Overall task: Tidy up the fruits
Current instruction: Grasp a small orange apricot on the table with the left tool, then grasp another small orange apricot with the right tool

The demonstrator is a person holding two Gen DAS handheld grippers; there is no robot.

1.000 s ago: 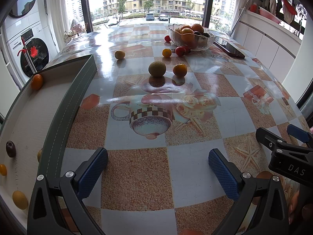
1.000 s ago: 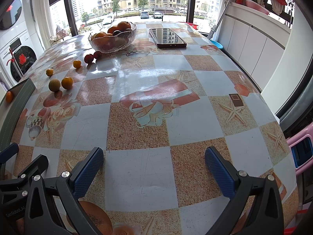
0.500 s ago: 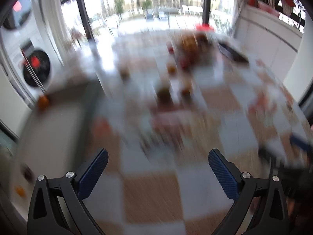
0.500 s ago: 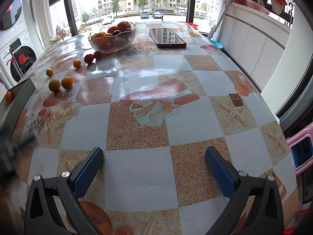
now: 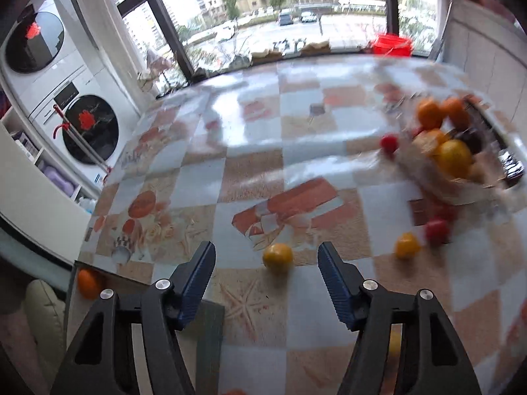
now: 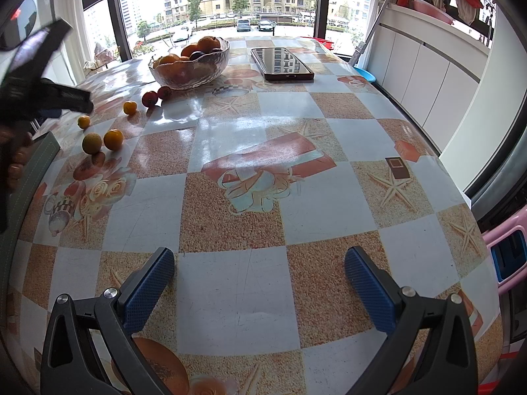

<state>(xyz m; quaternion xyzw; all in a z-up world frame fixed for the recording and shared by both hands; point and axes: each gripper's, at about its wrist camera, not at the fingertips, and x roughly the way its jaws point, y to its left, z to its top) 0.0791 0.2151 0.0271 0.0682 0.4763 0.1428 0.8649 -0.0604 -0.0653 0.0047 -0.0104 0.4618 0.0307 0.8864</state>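
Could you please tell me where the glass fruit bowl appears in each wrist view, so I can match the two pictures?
Left wrist: the glass fruit bowl sits at the far right edge, blurred, heaped with oranges.
Right wrist: the bowl stands upper left of centre, just left of the phone.
Shared landmark: the two red fruits on the table beside the bowl, seen in the right wrist view at its lower left.
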